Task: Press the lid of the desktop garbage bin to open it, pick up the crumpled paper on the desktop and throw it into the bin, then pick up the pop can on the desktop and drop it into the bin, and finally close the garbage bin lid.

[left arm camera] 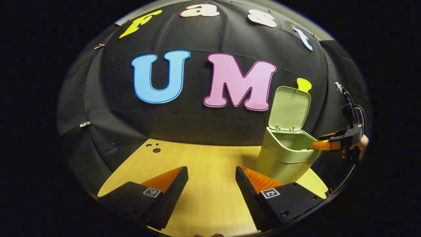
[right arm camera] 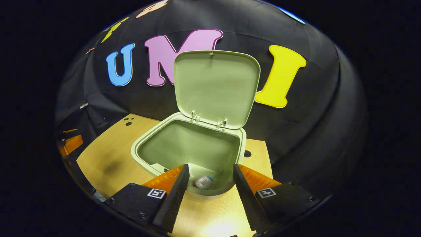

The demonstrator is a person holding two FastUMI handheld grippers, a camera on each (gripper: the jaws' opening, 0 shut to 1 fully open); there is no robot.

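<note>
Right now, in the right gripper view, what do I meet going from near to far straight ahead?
Right hand-held gripper, open → near rim of the garbage bin → pop can blurred inside the bin → hinges at the far rim → raised lid → booth wall.

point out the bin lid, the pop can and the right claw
bin lid (right arm camera: 217, 87), right gripper view, on its inner face, standing open
pop can (right arm camera: 204, 181), right gripper view, on its blurred body inside the bin
right claw (right arm camera: 210, 179), right gripper view, midway between its open fingertips
</note>
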